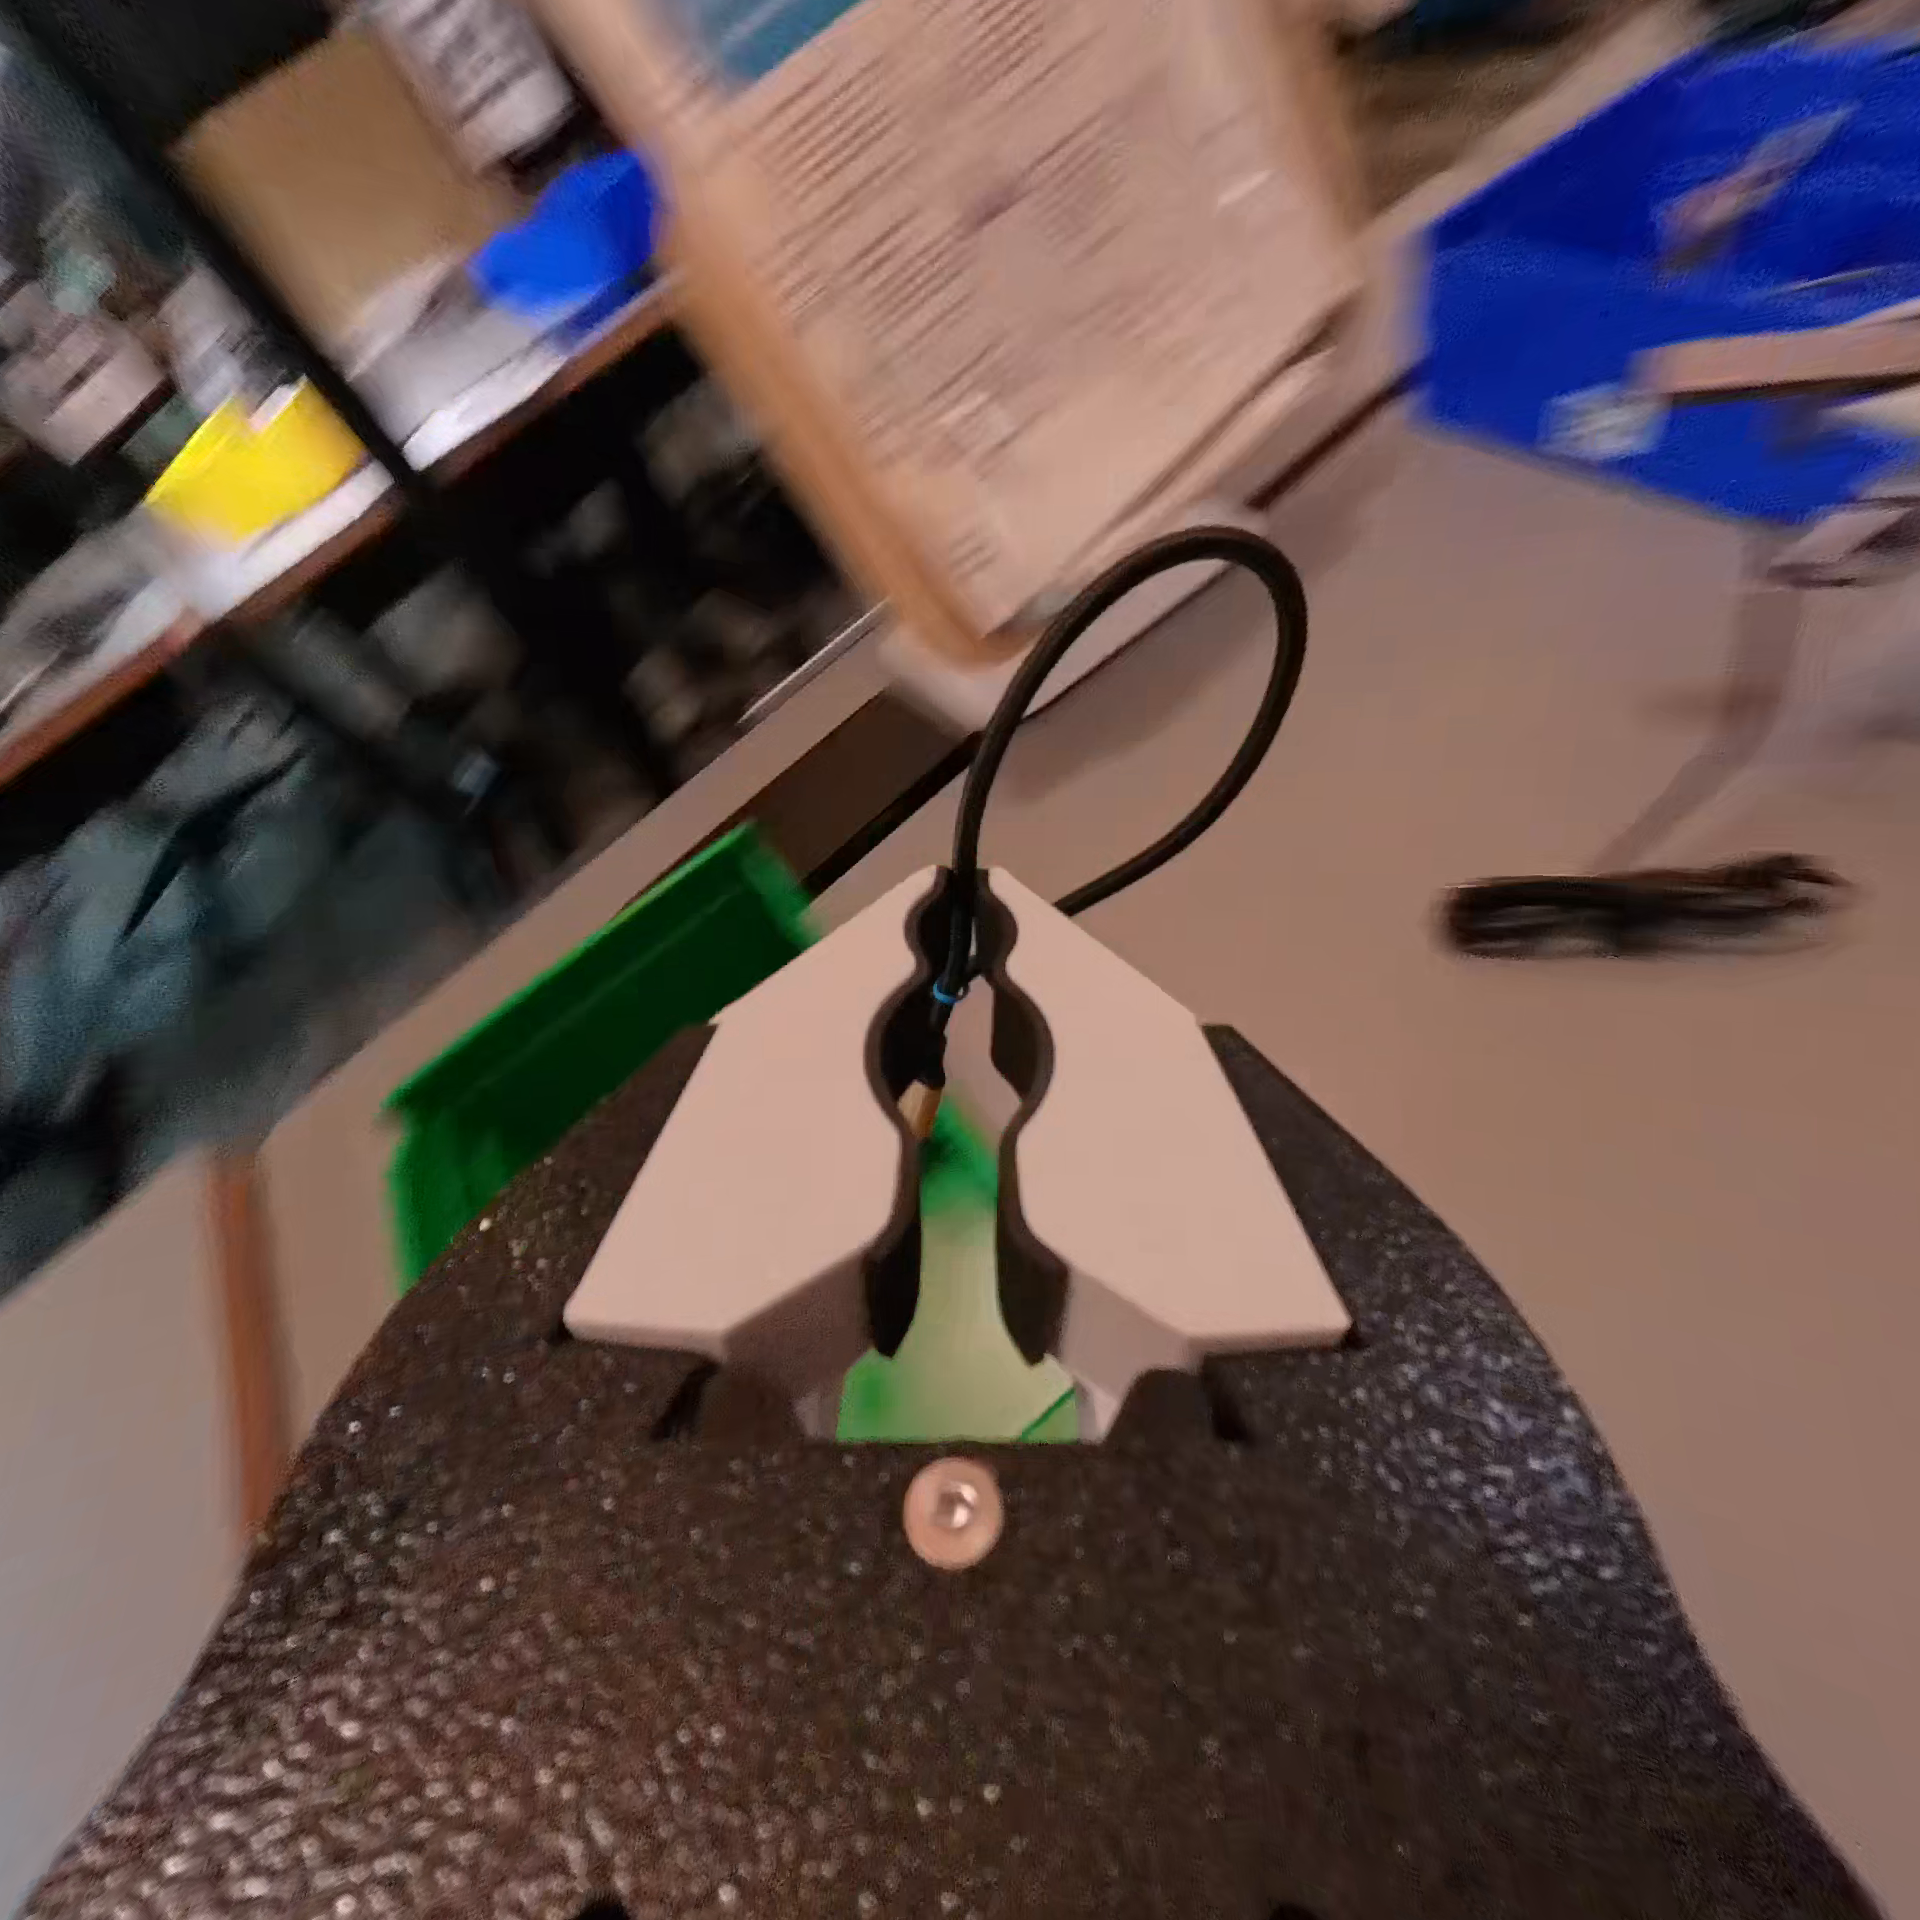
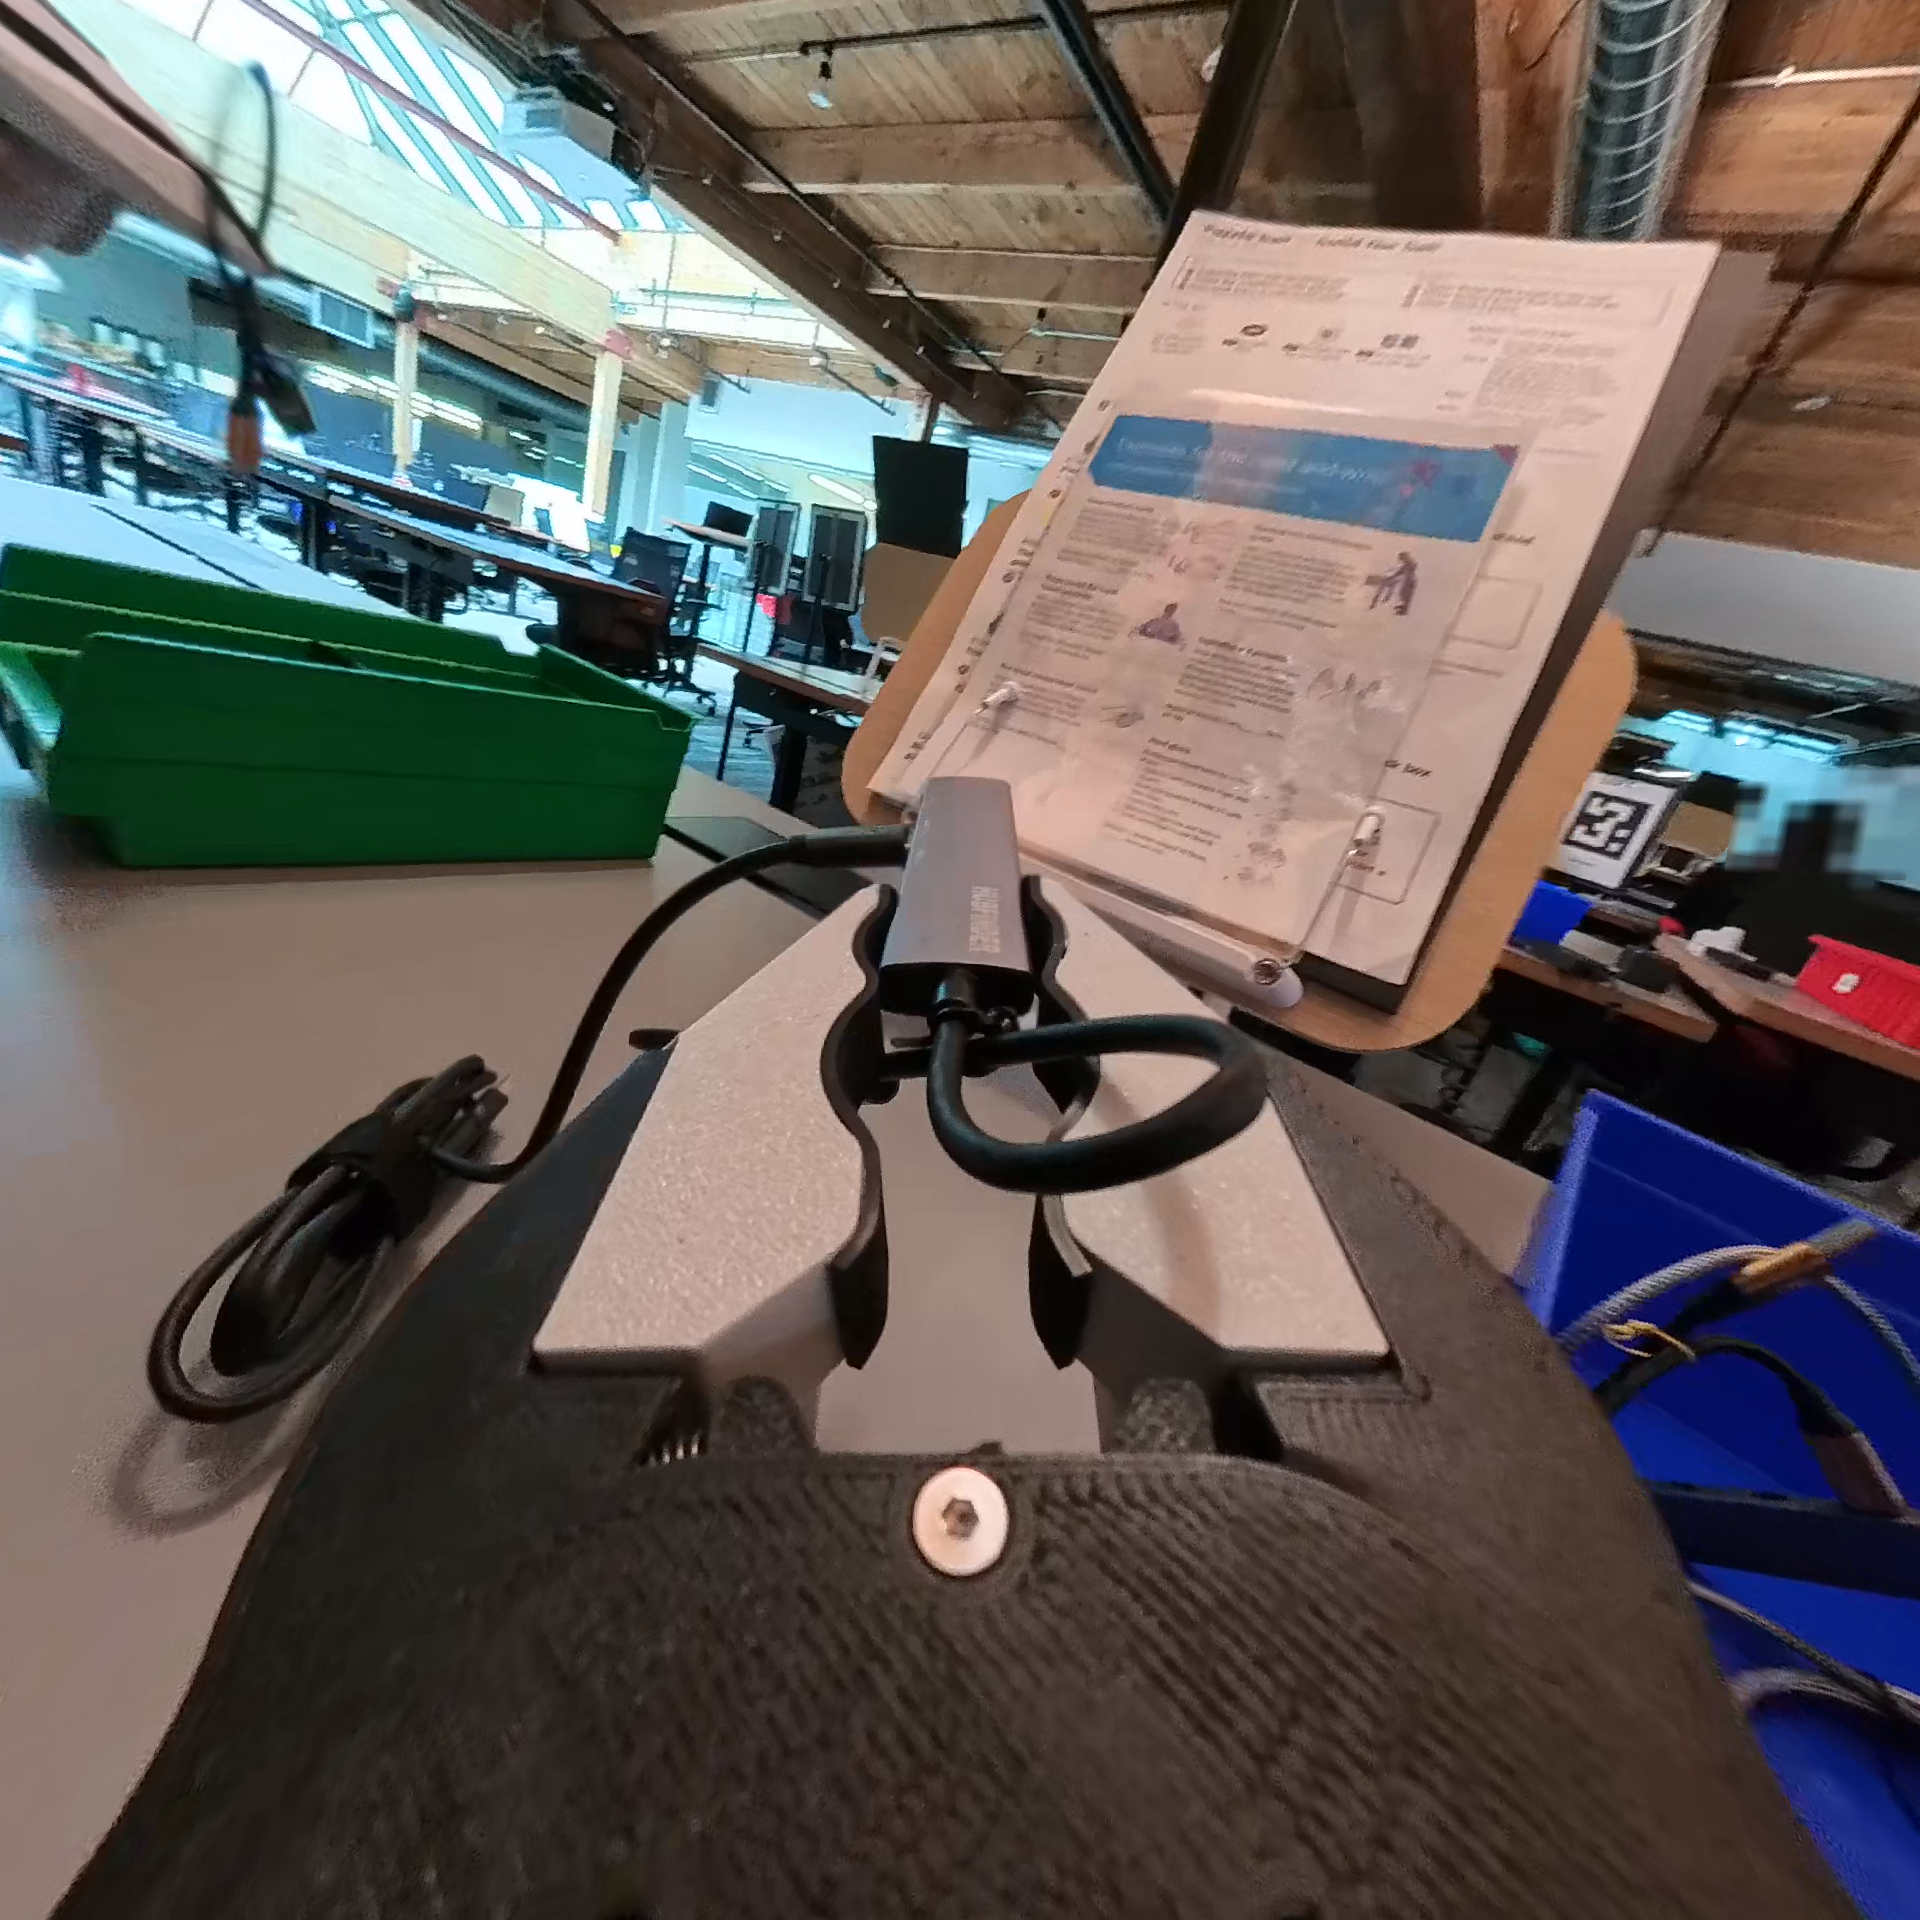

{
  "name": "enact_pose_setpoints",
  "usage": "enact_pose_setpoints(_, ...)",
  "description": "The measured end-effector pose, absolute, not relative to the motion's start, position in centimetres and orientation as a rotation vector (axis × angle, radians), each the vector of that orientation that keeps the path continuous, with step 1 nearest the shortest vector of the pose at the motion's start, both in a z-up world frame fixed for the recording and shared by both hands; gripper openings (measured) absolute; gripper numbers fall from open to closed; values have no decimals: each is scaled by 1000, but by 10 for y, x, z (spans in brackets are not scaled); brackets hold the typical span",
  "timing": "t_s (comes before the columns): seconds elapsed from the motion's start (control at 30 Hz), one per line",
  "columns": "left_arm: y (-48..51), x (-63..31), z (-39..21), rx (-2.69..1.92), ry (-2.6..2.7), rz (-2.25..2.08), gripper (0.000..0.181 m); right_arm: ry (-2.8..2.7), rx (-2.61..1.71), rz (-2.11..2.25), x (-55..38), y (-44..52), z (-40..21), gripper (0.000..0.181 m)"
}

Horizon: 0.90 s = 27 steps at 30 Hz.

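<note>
My left gripper [image 1: 961, 883] is shut on a thin black cable [image 1: 1195, 551] just behind its gold plug [image 1: 923, 1107]. The cable arcs up past the fingertips and drops behind the right finger. This view is motion-blurred. My right gripper [image 2: 961, 899] is shut on a slim grey hub [image 2: 956, 883] that points forward. The hub's short black lead [image 2: 1091, 1143] loops over the fingers. A second black cable [image 2: 644, 935] runs from the hub's side to a strapped bundle [image 2: 312, 1226] on the grey table [image 2: 156, 987]. A cable with a copper plug [image 2: 244, 416] hangs at the upper left.
Green bins [image 2: 364, 769] sit on the table to the left, and one shows under my left gripper [image 1: 582, 1039]. A wooden stand with printed sheets [image 2: 1247, 623] is straight ahead. A blue bin [image 2: 1714, 1247] holding cables is at the right. Shelves with boxes [image 1: 260, 436] stand beyond the table edge. The grippers' ends are close to 35 centimetres from one another.
</note>
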<state>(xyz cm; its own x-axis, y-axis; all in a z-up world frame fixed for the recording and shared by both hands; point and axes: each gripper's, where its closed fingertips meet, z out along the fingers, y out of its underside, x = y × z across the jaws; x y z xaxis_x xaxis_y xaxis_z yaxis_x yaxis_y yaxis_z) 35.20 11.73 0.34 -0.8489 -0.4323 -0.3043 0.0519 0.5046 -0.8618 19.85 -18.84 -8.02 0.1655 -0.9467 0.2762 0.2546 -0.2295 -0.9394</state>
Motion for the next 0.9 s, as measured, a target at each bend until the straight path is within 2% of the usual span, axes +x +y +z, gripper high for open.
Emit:
enact_pose_setpoints(0.1, 54, 275, -12, 194, 2332, -1540, 1, 798, -1255, -1356, 197, -205, -76, 23)
enact_pose_setpoints(0.23, 12, 202, -96, 683, 2470, -1491, 1, 867, -1185, -1344, 196, -228, -76, 23)
enact_pose_setpoints(0.4, 8, 165, -176, 945, 2581, -1217, 1, 899, -1167, -1340, 195, -236, -78, 23)
enact_pose_setpoints(0.43, 12, 160, -187, 953, 2642, -1162, 6, 898, -1171, -1337, 196, -235, -78, 23)
enact_pose_setpoints(0.47, 17, 159, -195, 938, 2700, -1108, 16, 894, -1175, -1337, 196, -233, -78, 23)
enact_pose_setpoints(0.53, 27, 156, -201, 891, 2799, -1054, 24, 882, -1190, -1335, 196, -230, -79, 23)
enact_pose_setpoints(0.57, 31, 156, -201, 843, 2847, -1051, 38, 879, -1192, -1334, 196, -229, -79, 23)
enact_pose_setpoints(0.6, 33, 159, -200, 767, 2878, -1040, 42, 878, -1194, -1333, 197, -228, -80, 23)
enact_pose_setpoints(0.73, 45, 203, -200, 95, 2893, -864, 37, 882, -1199, -1328, 197, -228, -80, 23)
enact_pose_setpoints(0.9, 53, 183, -211, -540, 3057, -889, 30, 894, -1199, -1313, 198, -229, -82, 23)
